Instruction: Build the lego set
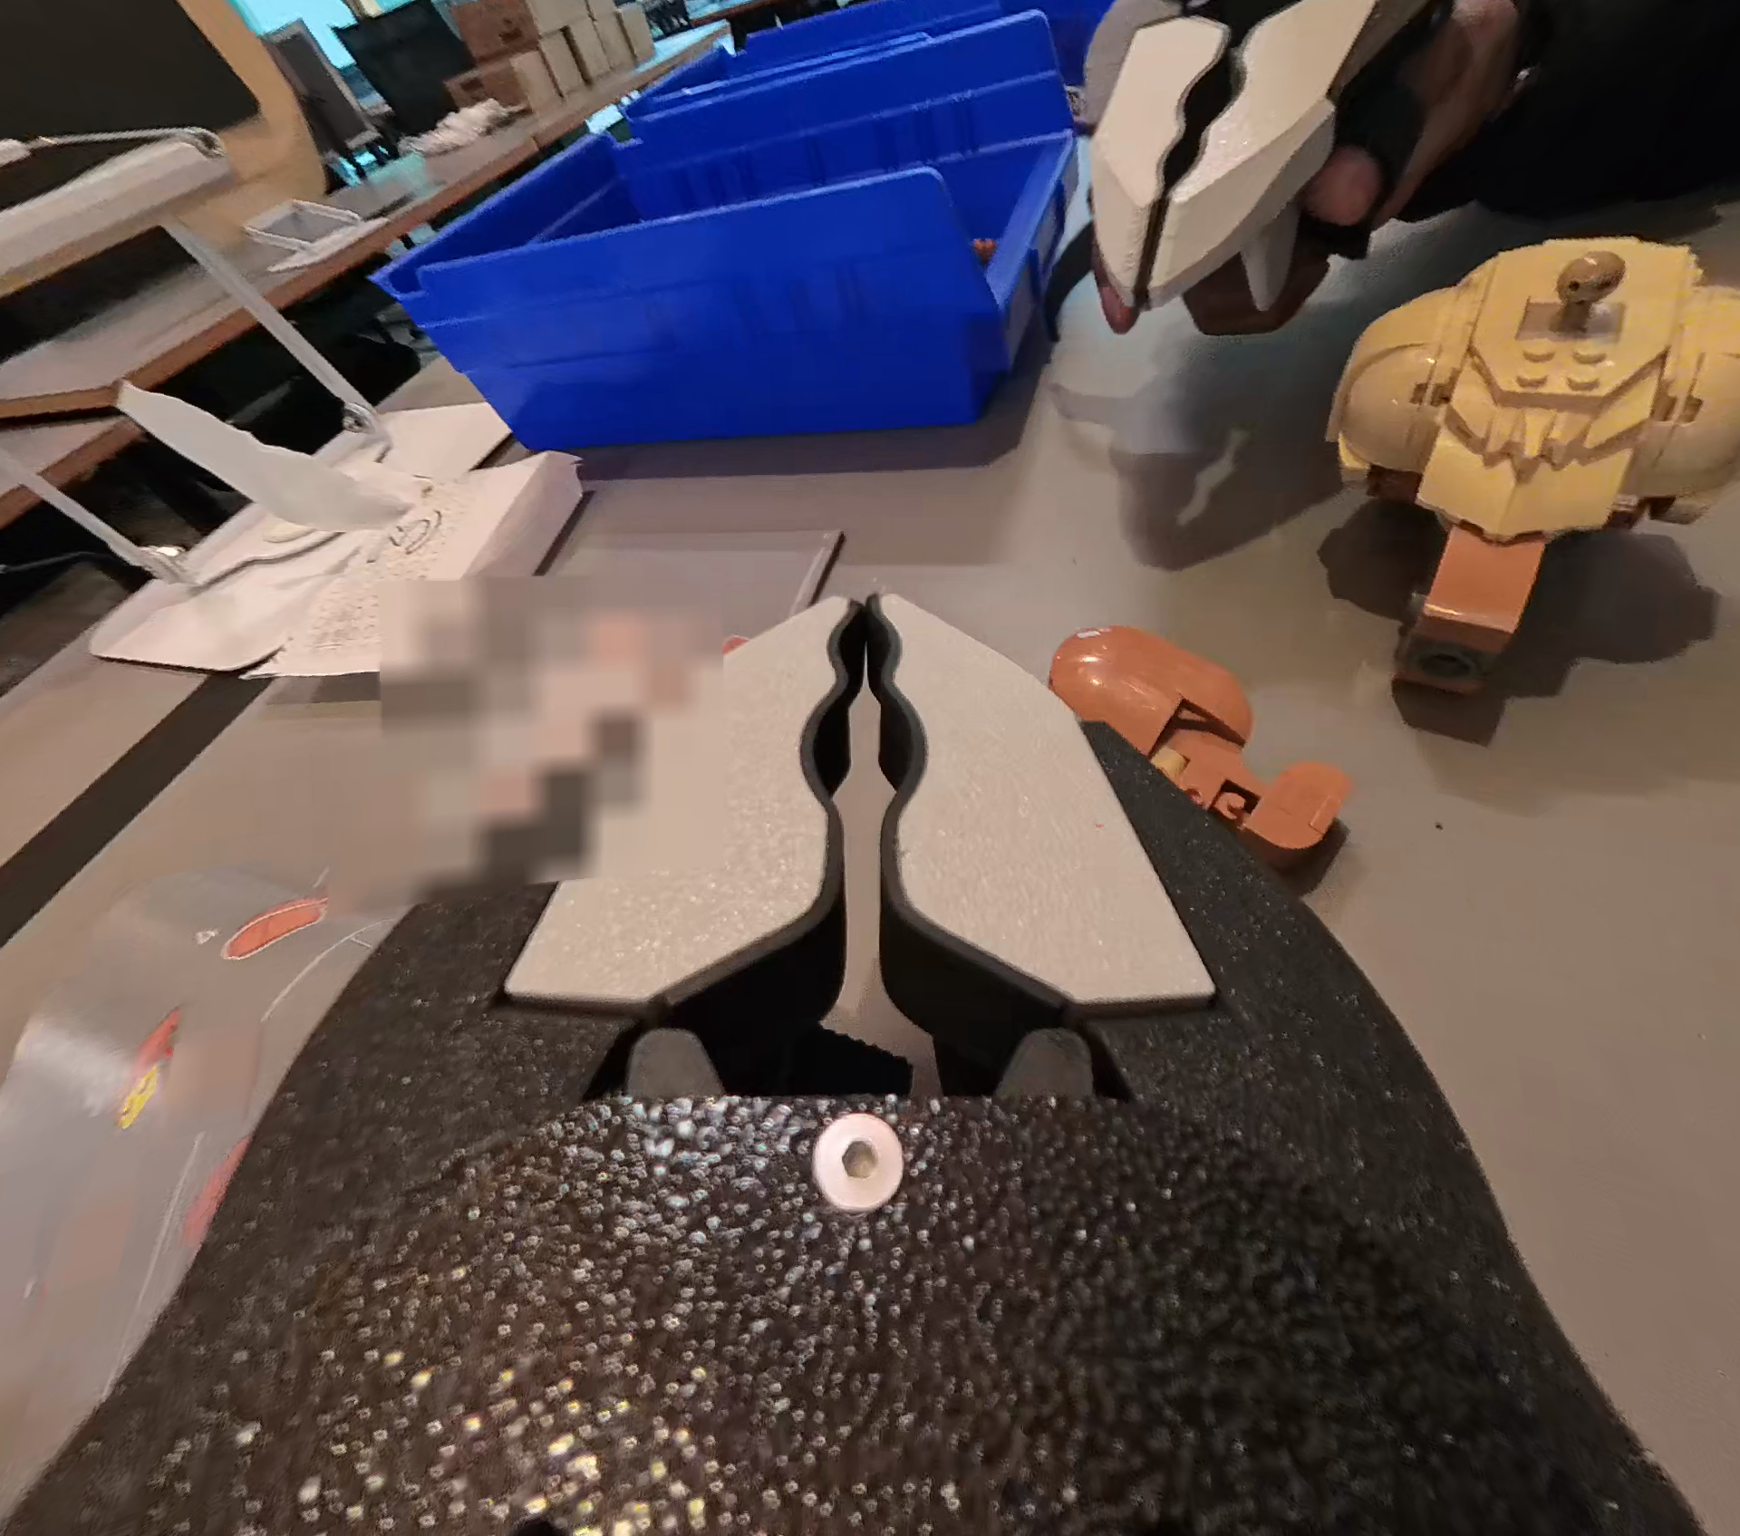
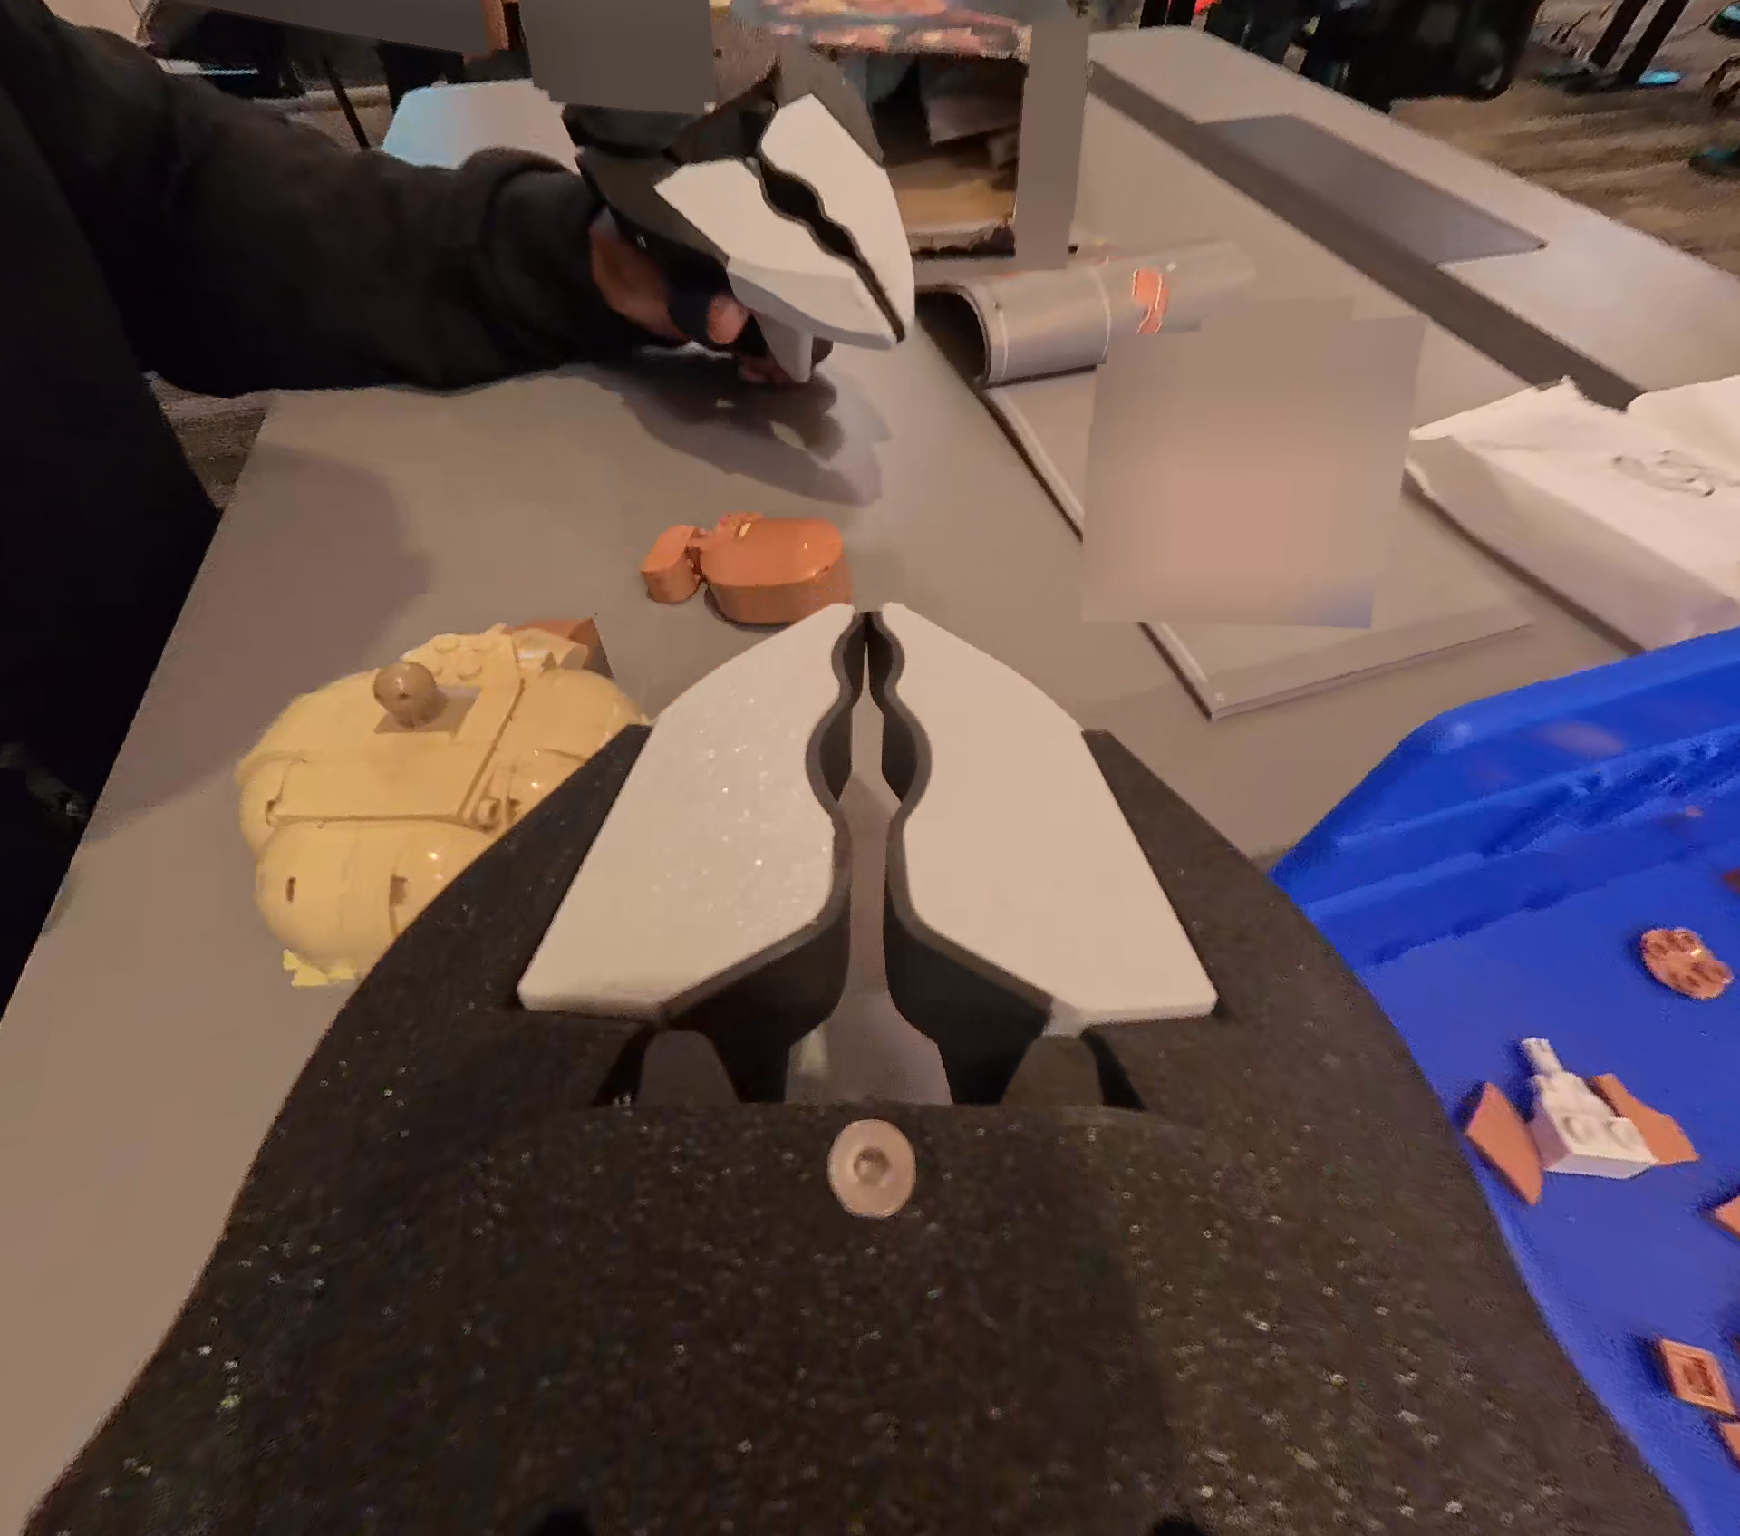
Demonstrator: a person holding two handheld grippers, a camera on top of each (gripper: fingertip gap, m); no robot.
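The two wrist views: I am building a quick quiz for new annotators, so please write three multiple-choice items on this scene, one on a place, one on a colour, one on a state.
1. Where does the small brown brick piece lie?
A. on the grey table
B. inside a blue bin
C. on top of the tan brick model

2. What colour are the storage bins?
A. green
B. blue
C. red

3. How does the right tool stand?
A. wide open around the brown piece
B. clamped on a white sheet
C. closed at the tips, with nothing between them

Key: 1 A, the piece rests on the bare grey table, apart from the tan brick model. 2 B, every bin shows blue in both views. 3 C, its fingertips meet above the table with nothing between them; the left tool stands the same way.
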